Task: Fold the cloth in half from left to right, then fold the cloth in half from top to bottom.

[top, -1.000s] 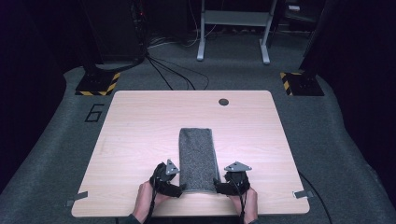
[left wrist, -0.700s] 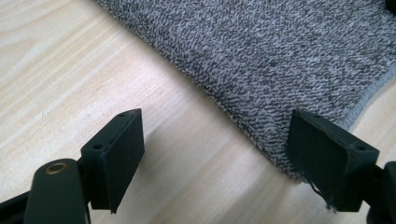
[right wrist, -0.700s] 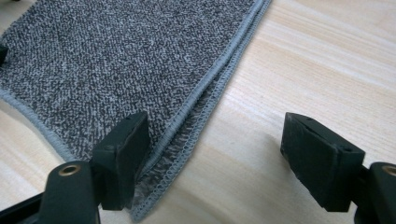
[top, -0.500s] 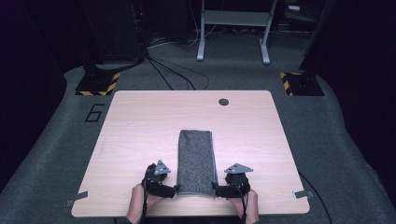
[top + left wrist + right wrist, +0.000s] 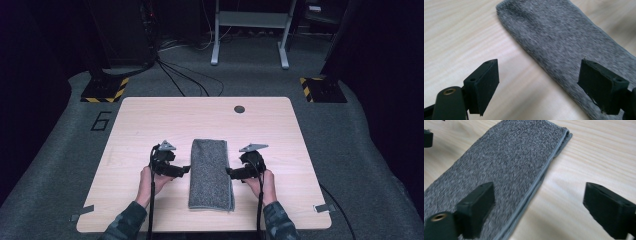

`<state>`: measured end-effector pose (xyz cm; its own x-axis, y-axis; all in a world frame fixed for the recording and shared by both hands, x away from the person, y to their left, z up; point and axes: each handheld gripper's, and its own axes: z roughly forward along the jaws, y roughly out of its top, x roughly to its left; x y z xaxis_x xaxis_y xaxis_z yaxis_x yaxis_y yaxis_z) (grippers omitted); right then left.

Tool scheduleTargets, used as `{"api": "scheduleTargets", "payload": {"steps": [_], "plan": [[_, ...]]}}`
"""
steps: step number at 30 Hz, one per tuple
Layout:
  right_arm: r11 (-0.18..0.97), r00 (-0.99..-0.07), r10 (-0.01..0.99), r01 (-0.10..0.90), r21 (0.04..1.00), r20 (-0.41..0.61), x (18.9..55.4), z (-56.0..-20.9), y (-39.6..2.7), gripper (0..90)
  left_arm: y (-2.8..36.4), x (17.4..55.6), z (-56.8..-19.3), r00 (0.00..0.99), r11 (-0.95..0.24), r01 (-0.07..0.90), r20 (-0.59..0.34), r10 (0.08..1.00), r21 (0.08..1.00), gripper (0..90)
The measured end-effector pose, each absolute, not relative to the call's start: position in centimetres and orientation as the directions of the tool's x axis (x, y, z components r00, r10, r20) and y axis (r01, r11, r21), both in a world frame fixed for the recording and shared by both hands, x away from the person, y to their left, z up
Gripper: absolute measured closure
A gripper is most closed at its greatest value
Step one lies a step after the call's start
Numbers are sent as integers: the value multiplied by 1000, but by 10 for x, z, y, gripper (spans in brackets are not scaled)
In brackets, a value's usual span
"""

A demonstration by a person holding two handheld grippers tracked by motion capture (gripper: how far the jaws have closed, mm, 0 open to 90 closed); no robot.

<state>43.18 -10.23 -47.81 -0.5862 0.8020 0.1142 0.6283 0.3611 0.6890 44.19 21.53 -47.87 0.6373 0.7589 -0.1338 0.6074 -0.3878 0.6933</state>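
A folded grey towel (image 5: 211, 173) lies flat on a wooden table (image 5: 140, 120) between two hand-held grippers, its long edges running away from the person and its near end just short of the table's front edge. Bare wood stretches wide beyond each gripper's outer side. The left gripper (image 5: 184, 170) and right gripper (image 5: 231, 173) face each other across the towel — each beside a long edge, jaws spread and holding nothing; the right gripper's jaws have just been opening.

A speckled grey towel (image 5: 211, 172) lies on the pale wood-grain table (image 5: 150, 120), between two black claws.
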Motion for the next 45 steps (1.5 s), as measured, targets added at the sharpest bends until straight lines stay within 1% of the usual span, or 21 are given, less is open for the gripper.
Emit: {"api": "scheduleTargets", "payload": {"steps": [3, 5, 7, 10, 14, 16, 17, 19, 21, 22, 24, 25, 26, 28, 30, 31, 34, 36, 41, 43, 45], "plan": [[373, -589, 799, 642, 670, 119, 449, -478, -96, 76, 215, 456, -480, 625, -373, 623, -150, 766, 688, 163], [396, -596, 797, 639, 659, 98, 459, -479, -91, 80, 214, 464, -481, 622, -381, 627, -142, 770, 679, 163], [386, -587, 803, 646, 659, 105, 474, -480, -84, 94, 212, 473, -483, 609, -369, 636, -147, 779, 678, 163], [381, -584, 803, 654, 653, 116, 484, -481, -81, 99, 209, 485, -482, 601, -366, 642, -146, 786, 673, 165], [370, -570, 812, 672, 641, 128, 501, -485, -74, 168, 203, 501, -484, 592, -376, 655, -137, 794, 656, 167], [370, -564, 818, 665, 648, 112, 508, -487, -72, 228, 199, 508, -485, 591, -384, 653, -121, 798, 652, 175], [374, -562, 821, 663, 649, 100, 510, -488, -70, 240, 197, 512, -487, 587, -380, 659, -129, 800, 649, 185], [369, -560, 820, 673, 641, 116, 518, -490, -68, 280, 195, 520, -489, 575, -355, 676, -162, 802, 645, 190], [366, -548, 830, 672, 644, 100, 525, -491, -66, 336, 193, 529, -492, 565, -353, 682, -156, 810, 640, 213], [374, -549, 831, 673, 638, 92, 529, -492, -65, 373, 192, 533, -493, 551, -335, 695, -172, 817, 636, 213], [365, -537, 838, 688, 627, 102, 538, -494, -63, 415, 190, 540, -494, 537, -324, 694, -164, 828, 643, 228], [361, -531, 843, 679, 639, 89, 540, -494, -63, 444, 189, 543, -494, 535, -322, 702, -171, 828, 635, 230], [367, -535, 841, 673, 642, 80, 542, -494, -62, 449, 188, 546, -495, 528, -318, 702, -167, 833, 637, 231], [346, -520, 847, 698, 628, 111, 549, -497, -63, 468, 185, 549, -496, 537, -344, 693, -136, 832, 634, 247], [322, -493, 862, 713, 623, 120, 553, -499, -63, 487, 182, 552, -499, 534, -350, 698, -129, 836, 624, 252], [320, -498, 858, 713, 624, 129, 554, -500, -63, 492, 181, 553, -500, 540, -367, 699, -116, 834, 614, 257], [353, -509, 855, 708, 612, 95, 556, -505, -60, 531, 179, 555, -502, 532, -367, 700, -105, 840, 613, 286], [358, -512, 854, 707, 610, 91, 556, -505, -59, 557, 177, 555, -504, 531, -381, 706, -89, 843, 597, 338], [407, -538, 842, 686, 603, 44, 554, -504, -56, 642, 175, 555, -505, 536, -384, 692, -80, 840, 611, 406], [426, -556, 831, 671, 607, 32, 553, -505, -56, 660, 171, 554, -505, 547, -417, 675, -32, 837, 609, 430], [428, -566, 824, 662, 615, 36, 553, -505, -57, 679, 168, 553, -505, 555, -434, 669, -17, 832, 604, 451]]}}
